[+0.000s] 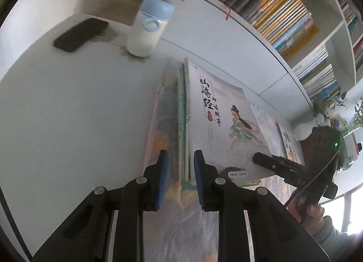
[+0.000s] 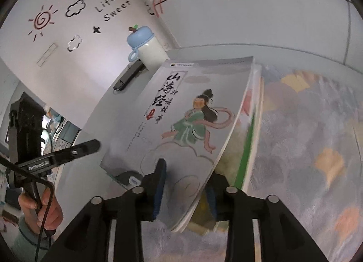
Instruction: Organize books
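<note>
A white picture book (image 1: pixel 222 112) (image 2: pixel 181 107) with a black brush title and a green-robed figure leans against several thin green-edged books (image 1: pixel 182 114) (image 2: pixel 247 148). My left gripper (image 1: pixel 181 155) is shut on the near edges of those thin books, and the white book rests against the outside of its right pad. The white book's lower edge sits between the jaws of my right gripper (image 2: pixel 186 171). They stand wider than the book, with one finger in front of the cover and one behind. A leaf-patterned cover (image 2: pixel 306 137) lies beside and under the books.
On the grey table (image 1: pixel 68 103), a white bottle with a blue cap (image 1: pixel 147 30) (image 2: pixel 149 48) and a black phone (image 1: pixel 79 35) (image 2: pixel 129 75) sit behind the books. Packed bookshelves (image 1: pixel 283 12) run along the far side, with potted plants (image 1: pixel 324 107) at their end. A hand (image 2: pixel 45 207) holds the left gripper (image 2: pixel 90 145).
</note>
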Available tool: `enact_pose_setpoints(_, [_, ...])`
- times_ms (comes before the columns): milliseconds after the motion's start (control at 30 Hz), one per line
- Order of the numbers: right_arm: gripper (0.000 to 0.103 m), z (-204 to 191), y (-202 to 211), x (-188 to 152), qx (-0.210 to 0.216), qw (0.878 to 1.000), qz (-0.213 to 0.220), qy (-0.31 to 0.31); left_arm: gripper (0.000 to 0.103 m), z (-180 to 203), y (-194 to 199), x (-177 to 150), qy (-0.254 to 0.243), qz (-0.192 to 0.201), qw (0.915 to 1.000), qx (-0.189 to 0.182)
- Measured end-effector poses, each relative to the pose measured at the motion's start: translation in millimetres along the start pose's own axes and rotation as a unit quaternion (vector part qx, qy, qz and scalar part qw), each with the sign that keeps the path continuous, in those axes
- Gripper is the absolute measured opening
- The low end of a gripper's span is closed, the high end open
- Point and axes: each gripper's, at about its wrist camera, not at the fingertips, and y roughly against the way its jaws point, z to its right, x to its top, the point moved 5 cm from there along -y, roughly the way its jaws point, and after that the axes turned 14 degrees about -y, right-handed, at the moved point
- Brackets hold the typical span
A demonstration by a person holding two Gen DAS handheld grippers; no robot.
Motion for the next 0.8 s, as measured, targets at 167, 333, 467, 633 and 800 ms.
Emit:
enact_pose_setpoints(167, [0.048, 33.6, 37.6, -20.6, -0.011, 0.999, 0.018, -0.047, 0.02, 4.9, 16.1, -10.0, 0.013, 0.001, 0.9998, -0.012])
enact_pose_setpoints(333, [0.05, 88.7, 87.4, -54.4, -0.027, 0.992, 0.037, -0.114, 0.02, 40.7, 15.7, -15.5, 0.004, -0.006, 0.9993, -0.036])
enact_pose_setpoints(467, [0.052, 141.5, 128.2, -92.3, -0.045, 0.982, 0.053, -0.178, 0.02, 89.0, 5.9, -20.9, -0.038, -0.025, 0.998, -0.044])
enact_pose_setpoints(633, [0.052, 213.3, 184.5, -140.6, -0.056, 0.961, 0.079, -0.261, 0.02, 163.9, -22.9, -32.9, -0.089, -0.069, 0.9919, -0.059])
enact_pose_setpoints(800, [0.053, 276.9, 242.2, -164.3, -0.065, 0.943, 0.107, -0.307, 0.02, 251.7, -55.4, -35.0, -0.13, -0.098, 0.983, -0.086])
